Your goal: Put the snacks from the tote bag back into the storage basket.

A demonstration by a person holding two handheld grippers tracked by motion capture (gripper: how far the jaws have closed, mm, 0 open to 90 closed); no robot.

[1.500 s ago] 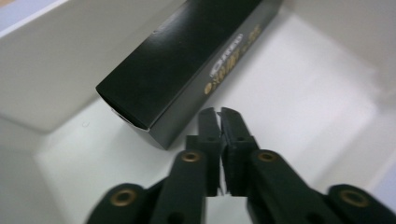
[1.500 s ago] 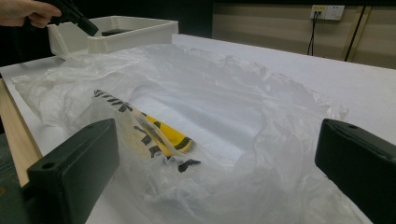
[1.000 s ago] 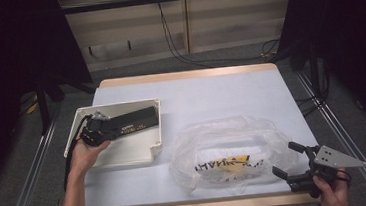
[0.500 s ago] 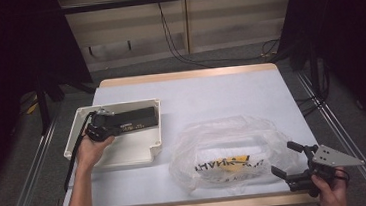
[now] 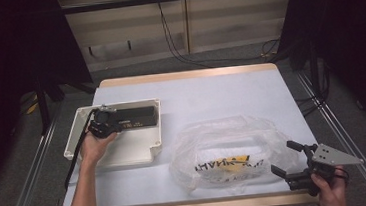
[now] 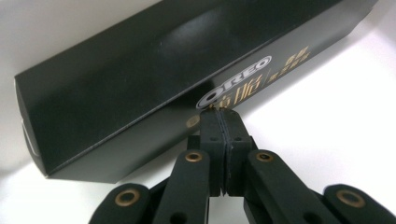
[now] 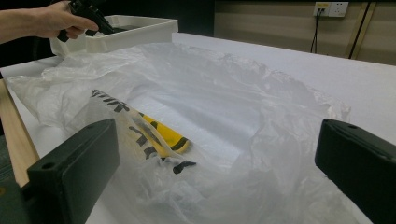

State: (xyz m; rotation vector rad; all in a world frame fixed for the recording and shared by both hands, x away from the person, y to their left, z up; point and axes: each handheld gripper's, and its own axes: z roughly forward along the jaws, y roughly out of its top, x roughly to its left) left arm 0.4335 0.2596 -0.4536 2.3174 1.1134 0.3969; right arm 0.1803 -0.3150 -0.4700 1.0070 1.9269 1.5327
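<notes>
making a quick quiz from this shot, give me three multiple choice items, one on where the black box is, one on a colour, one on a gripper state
1. Where does the black box lie?
A. in the white tray
B. on the plastic bag
C. on the floor

2. What colour is the patch on the plastic bag?
A. red
B. yellow
C. green

3. How do the left gripper's jaws stand?
A. wide apart
B. shut together, empty
C. shut on the bag

Answers:
1. A: the high view shows the box inside the white tray.
2. B: a yellow patch with black print shows on the bag.
3. B: in the left gripper view the jaws meet with nothing between them, just short of the box.
</notes>
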